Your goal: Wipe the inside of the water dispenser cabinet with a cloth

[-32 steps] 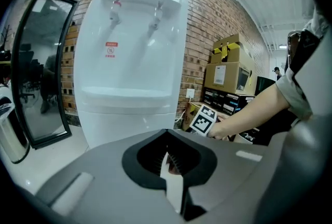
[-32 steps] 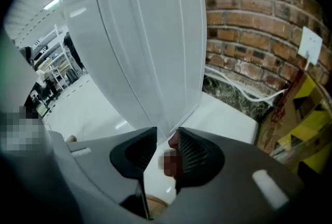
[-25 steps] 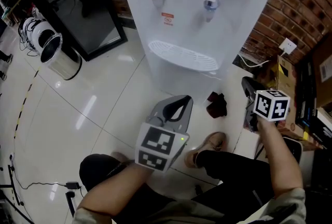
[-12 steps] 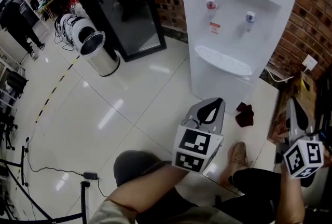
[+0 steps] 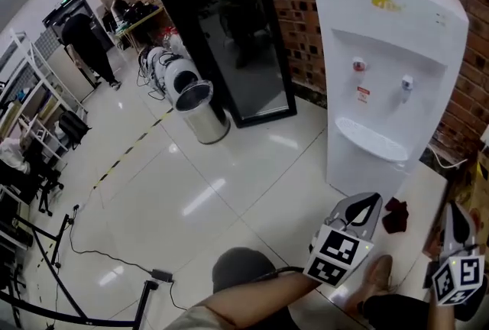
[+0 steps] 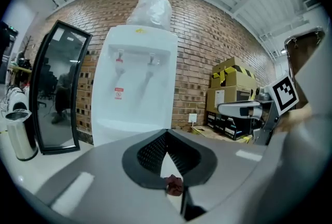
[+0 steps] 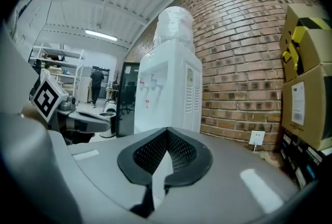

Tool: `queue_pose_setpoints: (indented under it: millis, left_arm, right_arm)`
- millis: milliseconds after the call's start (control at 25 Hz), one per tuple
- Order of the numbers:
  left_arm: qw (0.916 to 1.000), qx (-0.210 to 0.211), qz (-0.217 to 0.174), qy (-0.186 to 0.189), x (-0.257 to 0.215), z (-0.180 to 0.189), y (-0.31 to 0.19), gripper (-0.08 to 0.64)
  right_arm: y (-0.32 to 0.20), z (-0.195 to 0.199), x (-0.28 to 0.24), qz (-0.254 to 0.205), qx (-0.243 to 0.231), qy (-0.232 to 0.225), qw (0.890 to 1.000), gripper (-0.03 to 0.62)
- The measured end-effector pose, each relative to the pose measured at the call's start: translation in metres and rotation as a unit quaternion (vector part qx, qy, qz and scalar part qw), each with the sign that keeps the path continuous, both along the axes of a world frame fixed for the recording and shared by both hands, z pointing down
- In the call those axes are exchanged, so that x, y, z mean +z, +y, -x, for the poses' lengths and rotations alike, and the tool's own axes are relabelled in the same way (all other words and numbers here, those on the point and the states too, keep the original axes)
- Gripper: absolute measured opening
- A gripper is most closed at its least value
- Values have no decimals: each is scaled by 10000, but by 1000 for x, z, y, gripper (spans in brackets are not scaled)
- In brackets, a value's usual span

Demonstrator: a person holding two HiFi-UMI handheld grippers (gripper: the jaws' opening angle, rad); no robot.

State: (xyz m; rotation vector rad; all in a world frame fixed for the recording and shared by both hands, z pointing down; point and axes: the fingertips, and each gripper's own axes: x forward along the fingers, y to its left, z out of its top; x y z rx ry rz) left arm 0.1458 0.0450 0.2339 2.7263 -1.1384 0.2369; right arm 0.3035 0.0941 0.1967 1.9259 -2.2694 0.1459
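Note:
The white water dispenser (image 5: 390, 76) stands against the brick wall, with a bagged bottle on top. In the left gripper view the water dispenser (image 6: 137, 88) has a plain white lower front. A dark red cloth (image 5: 395, 215) lies crumpled on the floor by its base. The cloth (image 6: 174, 185) also shows through the slit under the left jaws. My left gripper (image 5: 373, 200) is shut and empty, just left of the cloth and above it. My right gripper (image 5: 454, 208) is shut and empty, to the right of the cloth. Neither touches the cloth or the dispenser.
A black glass-door cabinet (image 5: 229, 30) and a steel bin (image 5: 200, 111) stand left of the dispenser. Cardboard boxes (image 6: 233, 83) are stacked to its right, beside a wall socket (image 6: 193, 117). A person's shoe (image 5: 376, 275) rests near the cloth. A cable (image 5: 92, 244) runs over the floor.
The head view has lifted, so the dispenser sits farther off. The right gripper has drawn back from beside the cloth to the lower right. The cloth has stayed on the floor.

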Motion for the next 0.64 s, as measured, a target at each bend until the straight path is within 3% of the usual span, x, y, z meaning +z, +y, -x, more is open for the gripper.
queue_pose_setpoints:
  millis: [360,640]
  left_arm:
    - [9999,131,23,-85,11,-28,-6,0]
    - [9998,96,26,-188,16,-29,-11,0]
  right_arm:
    - [-10,-8,-17,-150,-202,-244,9994,12]
    - [-14,-10,-15,-190,-272,-391,9987,12]
